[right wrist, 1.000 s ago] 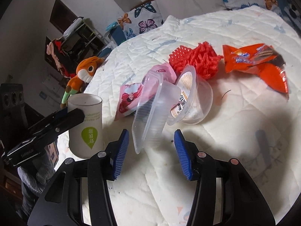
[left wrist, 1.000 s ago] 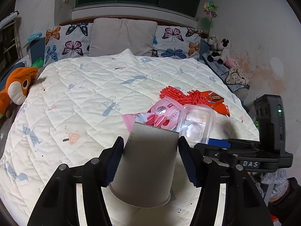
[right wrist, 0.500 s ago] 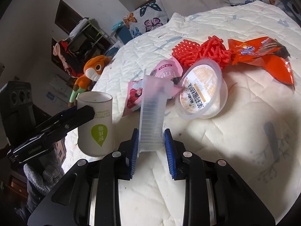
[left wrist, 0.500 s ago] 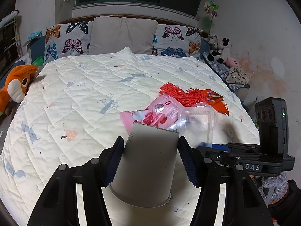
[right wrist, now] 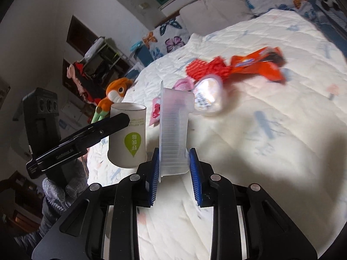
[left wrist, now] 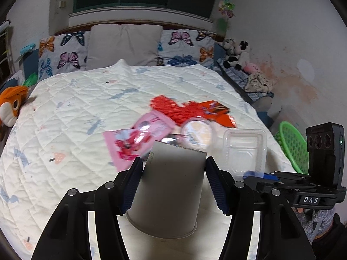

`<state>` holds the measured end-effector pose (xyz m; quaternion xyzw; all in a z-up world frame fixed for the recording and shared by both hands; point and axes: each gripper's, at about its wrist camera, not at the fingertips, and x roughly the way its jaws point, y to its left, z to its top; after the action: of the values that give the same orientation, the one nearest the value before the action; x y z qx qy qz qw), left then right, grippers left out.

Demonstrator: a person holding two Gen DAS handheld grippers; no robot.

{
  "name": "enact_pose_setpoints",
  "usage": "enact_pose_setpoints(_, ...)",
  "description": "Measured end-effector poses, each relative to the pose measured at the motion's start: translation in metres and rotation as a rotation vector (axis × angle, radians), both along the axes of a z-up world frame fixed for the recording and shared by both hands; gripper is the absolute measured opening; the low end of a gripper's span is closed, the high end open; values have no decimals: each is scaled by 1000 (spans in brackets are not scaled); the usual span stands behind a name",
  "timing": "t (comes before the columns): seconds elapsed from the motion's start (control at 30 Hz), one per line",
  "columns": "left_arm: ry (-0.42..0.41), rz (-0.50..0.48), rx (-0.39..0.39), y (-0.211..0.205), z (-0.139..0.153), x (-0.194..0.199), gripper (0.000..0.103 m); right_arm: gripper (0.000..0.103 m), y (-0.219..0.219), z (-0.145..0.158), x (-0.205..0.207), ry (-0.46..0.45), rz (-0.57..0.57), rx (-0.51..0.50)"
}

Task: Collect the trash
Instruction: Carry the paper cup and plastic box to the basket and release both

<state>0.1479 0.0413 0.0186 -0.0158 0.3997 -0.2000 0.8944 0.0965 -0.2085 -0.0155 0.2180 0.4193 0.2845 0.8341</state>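
My left gripper (left wrist: 173, 184) is shut on a white paper cup (left wrist: 171, 186) with a green leaf mark, also in the right wrist view (right wrist: 128, 136), held above the bed. My right gripper (right wrist: 173, 169) is shut on a clear plastic tray (right wrist: 173, 127), held on edge; it shows in the left wrist view (left wrist: 245, 149) to the right of the cup. On the quilt lie a pink wrapper (left wrist: 138, 138), a round clear lidded tub (right wrist: 207, 97), a red foam net (left wrist: 173, 108) and an orange snack bag (right wrist: 258, 65).
A green mesh basket (left wrist: 290, 145) stands off the bed's right side. Pillows (left wrist: 123, 43) line the headboard. An orange plush toy (left wrist: 10, 106) lies at the bed's left edge; plush toys (left wrist: 236, 54) sit at the far right.
My right gripper closed on the clear tray, lifted it off the tub and drew it back toward the right. The tub now lies alone. The left gripper kept the cup.
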Motion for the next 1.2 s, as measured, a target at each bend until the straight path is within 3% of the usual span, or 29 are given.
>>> enact_pose_setpoints(0.63,-22,-228,-40,-145,23,-19,58,27,-168,11,-70,-43,-357,-53)
enact_pose_setpoints(0.87,-25,-308,-61,-204,33,-24,58,27,-227,13,-93,-53,-500,-120)
enact_pose_setpoints(1.2,-24,-413,-71,-275,38,-26,58,30,-291,-6,-109,11,-674,-211)
